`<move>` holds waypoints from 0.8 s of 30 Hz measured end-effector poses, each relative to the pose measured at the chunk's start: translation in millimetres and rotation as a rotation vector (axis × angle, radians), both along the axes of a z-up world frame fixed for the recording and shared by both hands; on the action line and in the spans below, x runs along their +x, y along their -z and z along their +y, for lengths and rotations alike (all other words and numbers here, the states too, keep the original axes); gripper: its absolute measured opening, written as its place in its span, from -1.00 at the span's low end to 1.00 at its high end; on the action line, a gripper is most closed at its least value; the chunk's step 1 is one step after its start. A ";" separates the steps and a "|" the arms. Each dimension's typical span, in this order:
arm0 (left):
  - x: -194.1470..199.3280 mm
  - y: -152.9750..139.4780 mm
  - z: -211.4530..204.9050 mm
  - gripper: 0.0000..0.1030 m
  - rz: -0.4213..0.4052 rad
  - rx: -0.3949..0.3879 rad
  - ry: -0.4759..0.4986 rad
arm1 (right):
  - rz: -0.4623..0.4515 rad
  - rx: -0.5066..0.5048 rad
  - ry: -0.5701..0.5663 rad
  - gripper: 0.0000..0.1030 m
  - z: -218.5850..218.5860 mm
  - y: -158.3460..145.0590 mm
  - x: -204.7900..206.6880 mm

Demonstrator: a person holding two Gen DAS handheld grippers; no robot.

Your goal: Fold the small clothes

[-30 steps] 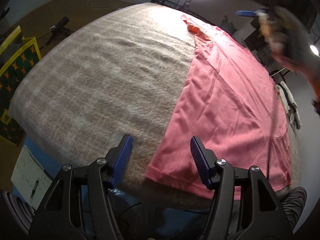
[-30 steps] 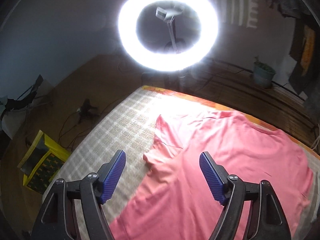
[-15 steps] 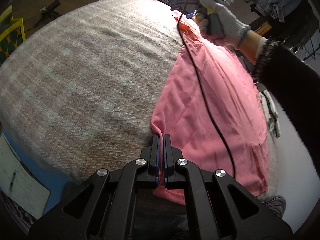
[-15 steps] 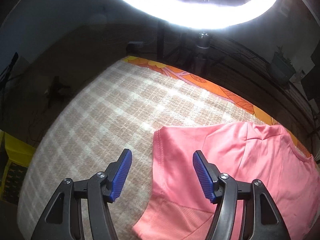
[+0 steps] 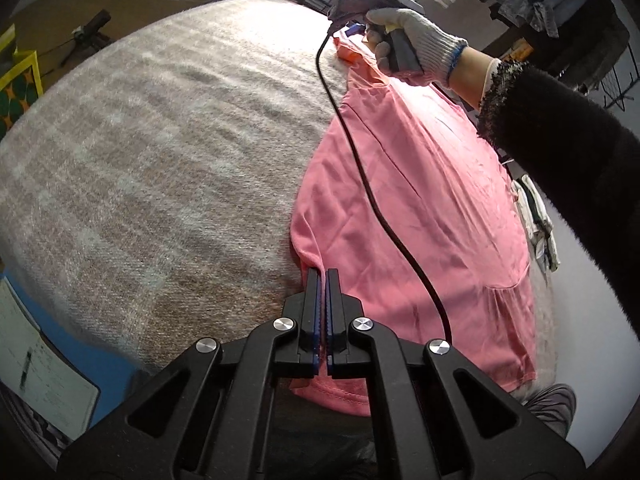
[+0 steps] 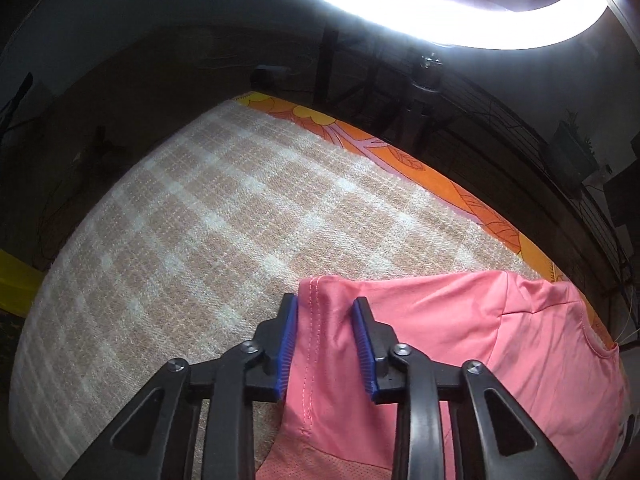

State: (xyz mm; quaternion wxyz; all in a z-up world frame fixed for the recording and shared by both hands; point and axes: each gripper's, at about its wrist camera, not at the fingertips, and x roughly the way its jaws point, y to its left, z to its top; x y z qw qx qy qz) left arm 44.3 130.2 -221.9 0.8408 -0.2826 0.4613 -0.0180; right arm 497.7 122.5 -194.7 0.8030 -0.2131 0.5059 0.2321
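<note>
Where a woolly beige-and-white checked blanket (image 5: 160, 168) covers the whole work surface, with an orange leaf-patterned cloth (image 6: 420, 168) showing along its far edge, a pink T-shirt (image 5: 420, 208) of thin smooth knit lies spread flat on the blanket's right part, its sleeve hem double-stitched. A ring light (image 6: 460, 12) glares above the far edge. At the shirt's near left corner the left gripper (image 5: 322, 280) points steeply down, its ribbed blue pads pressed together on the hem. At the far sleeve the right gripper (image 6: 326, 312), gripped by a hand (image 5: 416, 48) in a white knit glove with a fuzzy black sleeve behind it, has just been closing; a raised fold of sleeve stands between its pads, with a gap still visible on each side. A black cable (image 5: 372, 184) trails across the shirt. No writing is readable
</note>
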 end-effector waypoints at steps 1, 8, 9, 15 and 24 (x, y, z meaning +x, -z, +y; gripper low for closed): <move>-0.6 -1.7 -0.8 -1.00 -0.004 0.002 0.001 | -0.014 -0.018 -0.003 -0.91 -1.5 -1.7 -0.6; -7.6 -14.1 -1.6 -1.00 -0.032 0.024 -0.002 | -0.015 0.118 0.045 -1.00 -48.4 -36.6 2.1; -8.5 -17.1 -4.3 -1.00 -0.040 0.033 0.004 | -0.017 0.144 0.053 -1.00 -58.4 -43.0 4.4; -12.2 -36.2 -35.0 -1.00 -0.093 0.109 0.074 | -0.033 0.304 0.114 -1.00 -129.5 -81.3 17.7; -2.6 -47.1 -119.9 -1.00 -0.128 0.211 0.298 | -0.038 0.403 0.230 -1.00 -245.0 -80.7 40.8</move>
